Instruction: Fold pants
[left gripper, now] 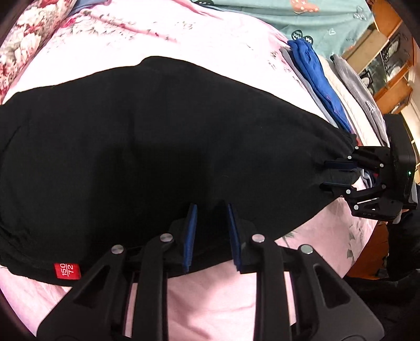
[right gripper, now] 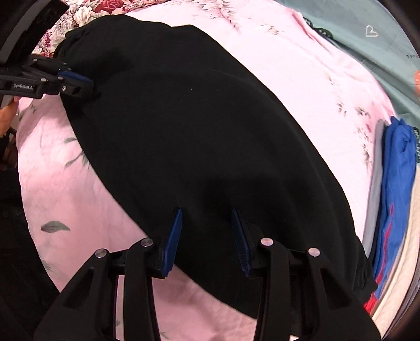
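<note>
While the black pants [left gripper: 147, 157] lie spread across the pink sheet [left gripper: 210, 301], both grippers sit at their near edge. From the left wrist camera, the left gripper [left gripper: 212, 217] has its blue pads [left gripper: 190, 236] set apart, with black cloth lying in the gap between them; the pads do not press together, so the jaws stand fairly wide and I cannot tell whether they pinch anything. A red tag [left gripper: 67, 270] reading 150/72 shows at the hem to the left of that gripper. At the right of that view, the right gripper [left gripper: 333, 175] meets the bunched end of the pants, its two fingers apart with cloth gathered around them.

From the right wrist camera, the right gripper [right gripper: 206, 217] also shows its blue pads [right gripper: 174, 241] spread, the pants' edge [right gripper: 210, 157] lying between and over them. The left gripper [right gripper: 78, 84] appears at the upper left, touching the far end of the pants; its jaws look nearly closed there, though the cloth hides the tips.

Beside the pants, on the right, a folded stack [right gripper: 396, 183] holds a blue garment over a grey one. A floral quilt [left gripper: 29, 39] lies at the far left, a teal sheet [left gripper: 302, 23] beyond, and a wooden shelf [left gripper: 388, 65] past the bed.
</note>
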### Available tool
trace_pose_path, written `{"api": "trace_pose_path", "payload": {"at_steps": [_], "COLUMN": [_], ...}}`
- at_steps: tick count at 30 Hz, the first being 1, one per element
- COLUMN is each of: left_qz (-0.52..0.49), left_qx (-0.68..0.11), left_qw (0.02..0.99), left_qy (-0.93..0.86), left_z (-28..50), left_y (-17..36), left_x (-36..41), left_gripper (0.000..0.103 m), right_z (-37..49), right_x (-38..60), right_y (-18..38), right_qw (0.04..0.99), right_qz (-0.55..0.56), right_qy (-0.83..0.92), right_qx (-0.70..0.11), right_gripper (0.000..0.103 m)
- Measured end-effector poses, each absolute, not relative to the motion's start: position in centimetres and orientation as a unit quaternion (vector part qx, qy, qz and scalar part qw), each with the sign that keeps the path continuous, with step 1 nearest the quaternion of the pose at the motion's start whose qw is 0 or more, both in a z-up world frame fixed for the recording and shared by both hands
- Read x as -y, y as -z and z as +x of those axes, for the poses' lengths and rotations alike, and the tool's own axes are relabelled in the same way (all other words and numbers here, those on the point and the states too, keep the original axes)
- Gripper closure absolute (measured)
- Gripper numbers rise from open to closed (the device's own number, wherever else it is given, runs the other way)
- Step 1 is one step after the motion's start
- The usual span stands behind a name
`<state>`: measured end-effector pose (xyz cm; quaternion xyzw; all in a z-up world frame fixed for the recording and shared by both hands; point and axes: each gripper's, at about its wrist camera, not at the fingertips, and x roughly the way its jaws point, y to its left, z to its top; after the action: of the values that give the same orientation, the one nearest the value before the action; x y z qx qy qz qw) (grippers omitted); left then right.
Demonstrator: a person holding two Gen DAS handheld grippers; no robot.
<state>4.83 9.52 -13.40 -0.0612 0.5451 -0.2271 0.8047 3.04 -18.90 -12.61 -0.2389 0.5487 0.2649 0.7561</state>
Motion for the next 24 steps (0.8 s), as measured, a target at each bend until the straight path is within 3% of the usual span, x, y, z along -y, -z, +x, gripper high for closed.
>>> {"api": "trace_pose_path", "payload": {"at_steps": [2, 4, 7, 13, 19, 20, 22, 24], "left_qz": [-0.063, -0.061, -0.062, -0.05, -0.054, -0.06, -0.055, -0.045], "left_qx": [-0.546, -0.547, -0.549, -0.551, -0.545, -0.543, -0.544, -0.538], "left_qw": [0.804, 0.805, 0.804, 0.807, 0.809, 0.809, 0.809, 0.814], "left_qy": [0.226, 0.22, 0.219, 0.208, 0.213, 0.217, 0.213, 0.212], "left_z": [4.9, 5.0, 5.1, 4.8, 4.3, 4.3, 4.2, 3.9], "left_y": [13.4, 13.5, 13.4, 13.3, 13.6, 13.5, 13.3, 12.6], "left_x": [-9.6, -9.6, -9.7, -10.8, -12.4, -12.7, -12.9, -12.9], "left_gripper": [0.078, 0.078, 0.078, 0.079, 0.082, 0.082, 0.082, 0.082], "right_z": [3.8, 4.8, 4.2, 1.4, 2.3, 2.5, 2.4, 2.3], "right_x": [18.7, 18.9, 18.4, 18.6, 19.1, 19.2, 19.0, 18.0], "right_y": [13.1, 13.1, 12.9, 10.4, 12.5, 12.3, 11.8, 9.7], "right_qw": [0.749, 0.739, 0.736, 0.728, 0.711, 0.71, 0.713, 0.72], "right_qz": [-0.226, -0.206, -0.224, -0.223, -0.19, -0.188, -0.216, -0.242], "right_qy": [-0.27, -0.292, -0.294, -0.333, -0.334, -0.329, -0.312, -0.315], "right_qx": [-0.561, -0.572, -0.566, -0.556, -0.589, -0.594, -0.59, -0.569], "right_gripper": [0.066, 0.092, 0.1, 0.101, 0.1, 0.097, 0.078, 0.078]}}
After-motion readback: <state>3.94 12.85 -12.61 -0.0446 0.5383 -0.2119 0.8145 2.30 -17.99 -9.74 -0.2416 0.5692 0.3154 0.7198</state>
